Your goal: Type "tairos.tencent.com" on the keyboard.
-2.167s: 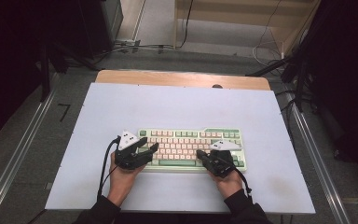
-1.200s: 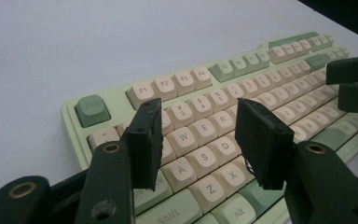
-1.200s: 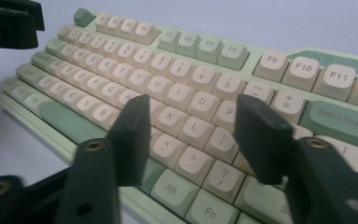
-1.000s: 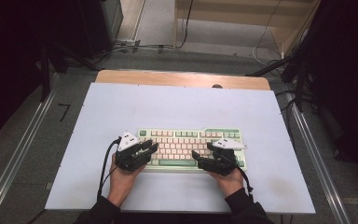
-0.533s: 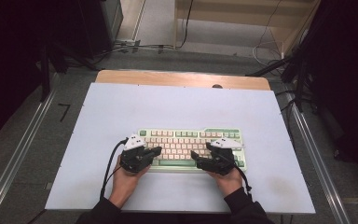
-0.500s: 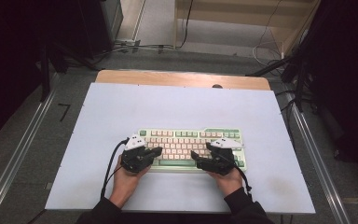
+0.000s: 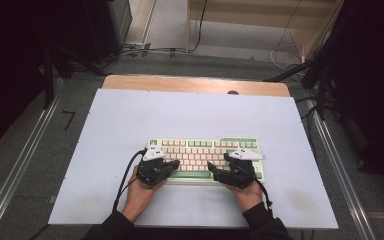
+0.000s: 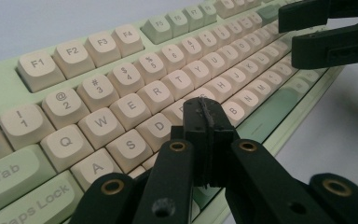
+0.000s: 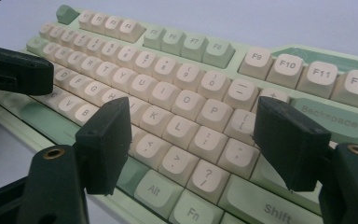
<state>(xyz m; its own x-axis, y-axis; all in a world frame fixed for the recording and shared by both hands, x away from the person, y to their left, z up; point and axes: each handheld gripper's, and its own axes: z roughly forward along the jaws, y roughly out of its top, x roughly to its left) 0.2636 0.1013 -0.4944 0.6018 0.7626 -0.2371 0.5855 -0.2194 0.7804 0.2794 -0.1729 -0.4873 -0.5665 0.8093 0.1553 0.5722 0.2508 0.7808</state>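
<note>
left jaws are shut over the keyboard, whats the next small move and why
Probably ease the left gripper straight down a touch to press one key. Its jaws are shut into a single tip poised over the cream and pale green keyboard, around the letter keys right of D, with nothing between them. The right gripper has open jaws above the keys around L, so it looks less ready to press.

A pale green keyboard (image 7: 207, 157) with cream keys lies flat. It sits near the white table's (image 7: 190, 117) front edge, square to it.
</note>
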